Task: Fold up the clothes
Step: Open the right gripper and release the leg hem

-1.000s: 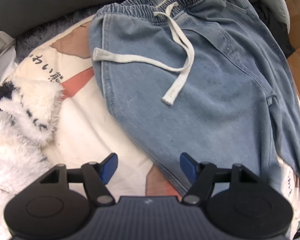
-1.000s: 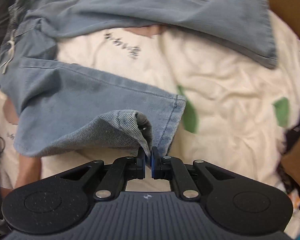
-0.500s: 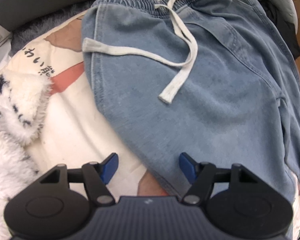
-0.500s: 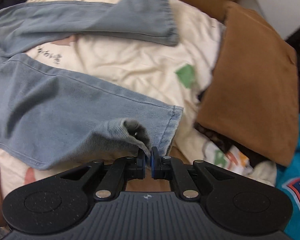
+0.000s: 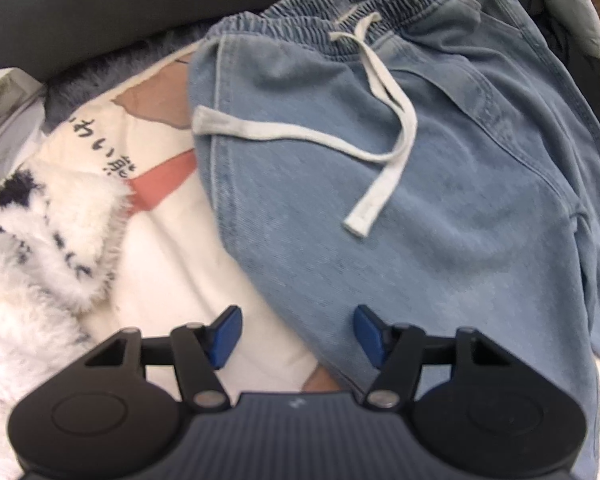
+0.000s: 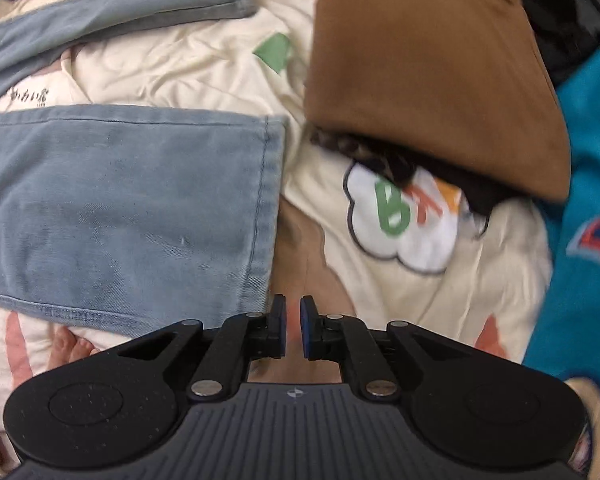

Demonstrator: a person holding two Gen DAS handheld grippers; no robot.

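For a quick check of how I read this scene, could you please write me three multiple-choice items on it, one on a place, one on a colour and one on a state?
1. Where does the brown cushion lie in the right wrist view?
A. Right of the trouser leg
B. Under the trouser leg
C. Between the gripper's fingers

2. What colour is the drawstring on the jeans?
A. Red
B. Off-white
C. Black

3. What is the right gripper doing?
A. Pinching the trouser hem
B. Clamping the cushion
C. Holding nothing

Answers: 1 A, the cushion lies beyond the hem, towards the right edge of the view. 2 B, the pale cord lies across the blue cloth. 3 C, its jaws have just been opening; a narrow gap shows, with no cloth in it.
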